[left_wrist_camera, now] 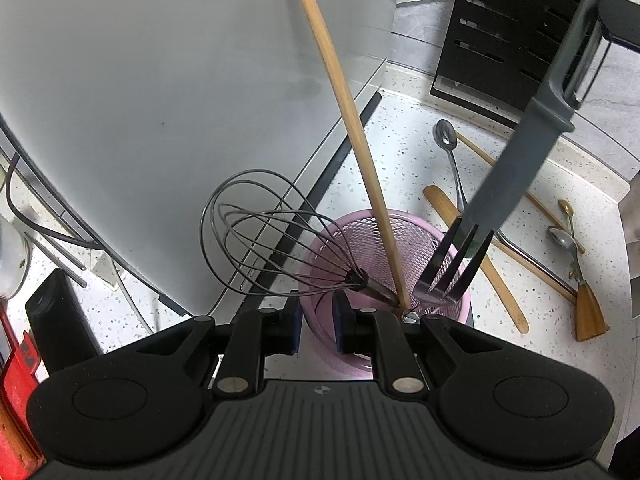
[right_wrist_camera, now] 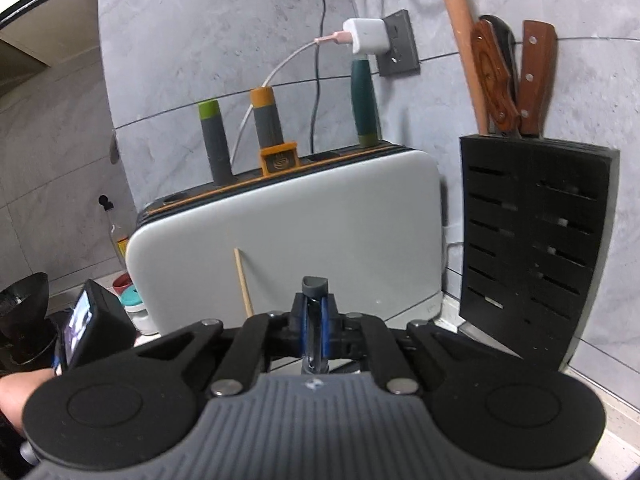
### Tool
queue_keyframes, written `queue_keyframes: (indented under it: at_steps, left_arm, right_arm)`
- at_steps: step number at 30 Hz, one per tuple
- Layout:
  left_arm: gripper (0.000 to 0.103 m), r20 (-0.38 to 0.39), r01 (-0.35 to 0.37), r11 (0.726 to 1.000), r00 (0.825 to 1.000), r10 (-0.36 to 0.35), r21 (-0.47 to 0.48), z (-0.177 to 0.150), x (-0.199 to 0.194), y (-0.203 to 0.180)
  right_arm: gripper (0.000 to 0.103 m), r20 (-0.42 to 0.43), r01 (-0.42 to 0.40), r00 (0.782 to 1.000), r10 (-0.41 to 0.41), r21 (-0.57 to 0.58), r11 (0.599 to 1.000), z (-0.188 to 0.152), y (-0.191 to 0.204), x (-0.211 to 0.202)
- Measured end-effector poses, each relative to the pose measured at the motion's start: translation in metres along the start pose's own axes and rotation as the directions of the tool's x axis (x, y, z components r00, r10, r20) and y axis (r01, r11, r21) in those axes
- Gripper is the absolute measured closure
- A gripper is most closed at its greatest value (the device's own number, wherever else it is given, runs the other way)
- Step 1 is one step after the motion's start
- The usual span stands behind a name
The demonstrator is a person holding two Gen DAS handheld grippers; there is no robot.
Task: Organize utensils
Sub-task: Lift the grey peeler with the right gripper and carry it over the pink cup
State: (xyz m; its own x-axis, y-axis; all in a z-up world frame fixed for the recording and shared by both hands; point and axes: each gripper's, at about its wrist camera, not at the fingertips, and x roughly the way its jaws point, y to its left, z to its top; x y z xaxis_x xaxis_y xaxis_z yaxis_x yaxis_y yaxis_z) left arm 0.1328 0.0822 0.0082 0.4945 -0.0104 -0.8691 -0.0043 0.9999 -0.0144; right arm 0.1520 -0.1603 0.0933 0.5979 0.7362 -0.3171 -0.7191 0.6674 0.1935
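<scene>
A: In the left wrist view we see the left gripper [left_wrist_camera: 316,326] pointing steeply down at the pink mesh holder [left_wrist_camera: 456,304]. Its jaws stand a narrow gap apart, one on each side of the holder's near wall; whether the pads press on that wall we cannot tell.

B: In the holder we see a wire whisk [left_wrist_camera: 276,240] leaning left, a long wooden stick [left_wrist_camera: 352,120] and a slotted turner [left_wrist_camera: 516,168] with a grey handle. The turner's black tines are over the holder's rim on the right.

A: The right gripper [left_wrist_camera: 622,16] holds the top of that handle at the upper right. In the right wrist view the right gripper [right_wrist_camera: 315,324] points nearly level, and we see its blue pads clamped on the grey handle [right_wrist_camera: 315,286].

B: Only the left view shows the loose utensils on the speckled counter [left_wrist_camera: 400,152]: a steel spoon [left_wrist_camera: 448,140], a wooden spatula [left_wrist_camera: 476,256], and further spoons [left_wrist_camera: 564,236] beyond.

A: Only the right view shows the grey board rack [right_wrist_camera: 296,220] from the front, the black knife block [right_wrist_camera: 532,236] with its knife handles, and the other hand [right_wrist_camera: 16,396] at the left edge.
</scene>
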Motion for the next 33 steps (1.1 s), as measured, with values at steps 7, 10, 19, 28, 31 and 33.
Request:
queue_keyframes:
  at_steps: [7, 10, 19, 28, 31, 33]
  left_arm:
    - [0.085, 0.000, -0.003, 1.000, 1.000, 0.003, 0.002, 0.000, -0.001, -0.001]
    - [0.085, -0.001, -0.007, 1.000, 1.000, 0.007, 0.003, 0.001, 0.000, -0.003]
    - [0.085, -0.002, -0.007, 1.000, 1.000, 0.007, 0.003, 0.001, 0.000, -0.003]
    - [0.085, -0.002, -0.007, 1.000, 1.000, 0.007, 0.003, 0.001, 0.000, -0.003]
    - [0.085, -0.002, -0.007, 1.000, 1.000, 0.007, 0.003, 0.001, 0.000, -0.003]
    - [0.085, -0.002, -0.007, 1.000, 1.000, 0.007, 0.003, 0.001, 0.000, -0.003]
  right_arm:
    - [0.100, 0.023, -0.013, 1.000, 0.013, -0.025, 1.000, 0.006, 0.011, -0.004]
    - [0.100, 0.044, -0.028, 0.999, 0.030, -0.025, 0.999, 0.010, 0.014, -0.009]
    - [0.100, 0.041, -0.091, 0.995, 0.093, -0.042, 0.995, 0.003, 0.025, -0.003]
    - [0.102, 0.049, -0.119, 0.991, 0.121, -0.039, 0.992, -0.001, 0.030, 0.001]
    - [0.102, 0.041, -0.136, 0.990, 0.138, -0.037, 0.990, -0.003, 0.031, 0.005]
    - [0.102, 0.018, -0.134, 0.991, 0.135, -0.055, 0.990, -0.007, 0.034, 0.010]
